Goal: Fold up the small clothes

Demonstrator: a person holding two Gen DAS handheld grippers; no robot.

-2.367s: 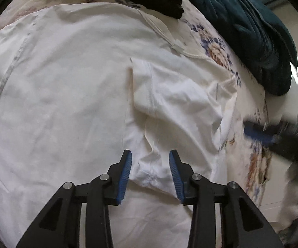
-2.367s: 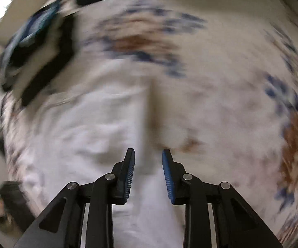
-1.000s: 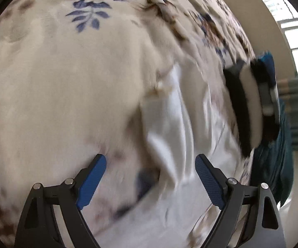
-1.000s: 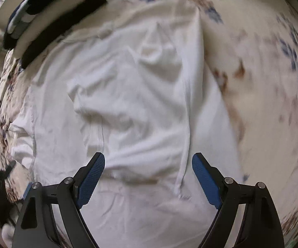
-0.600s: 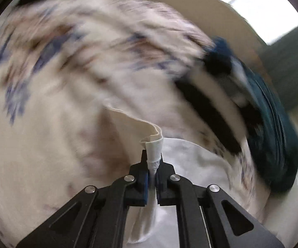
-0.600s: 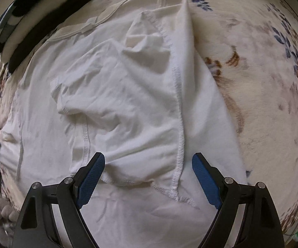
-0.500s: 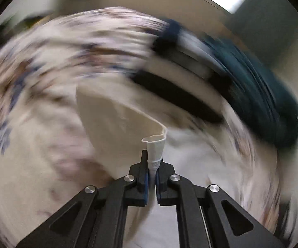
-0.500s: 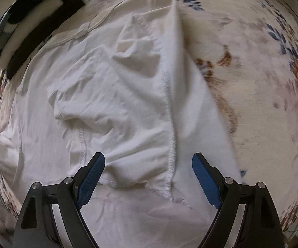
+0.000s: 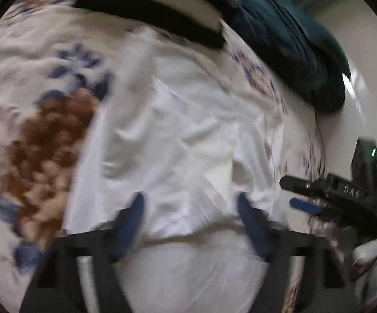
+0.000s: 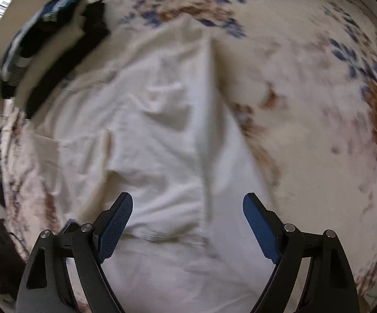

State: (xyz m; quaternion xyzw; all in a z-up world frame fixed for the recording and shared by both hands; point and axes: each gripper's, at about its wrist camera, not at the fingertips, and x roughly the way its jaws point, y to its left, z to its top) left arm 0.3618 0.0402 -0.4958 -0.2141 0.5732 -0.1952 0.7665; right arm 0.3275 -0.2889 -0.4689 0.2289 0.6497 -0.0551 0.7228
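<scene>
The white T-shirt [image 9: 178, 135] lies spread on the floral bedspread [image 9: 45, 135], straight ahead of and beneath both tools, with each sleeve already turned in over the body, so the garment reads as a narrowed strip ready for a lengthwise fold. The left gripper [image 9: 191, 224] is spread wide and holds nothing; its blue pads are blurred, but the cloth passes flat under the gap between them without being pinched. The right gripper [image 10: 187, 224] is likewise spread wide and empty, hovering over the near part of the shirt with a stitched sleeve edge [image 10: 205, 172] running up between its fingers. In the left view the right tool shows off to the right, at the shirt's far side edge, which suggests the two are placed to take opposite sides of the same end. Beyond the shirt, ahead of both tools, sit a black-and-white folded garment [image 9: 157, 7] and a dark teal blanket [image 9: 287, 52], clear of the working area.
</scene>
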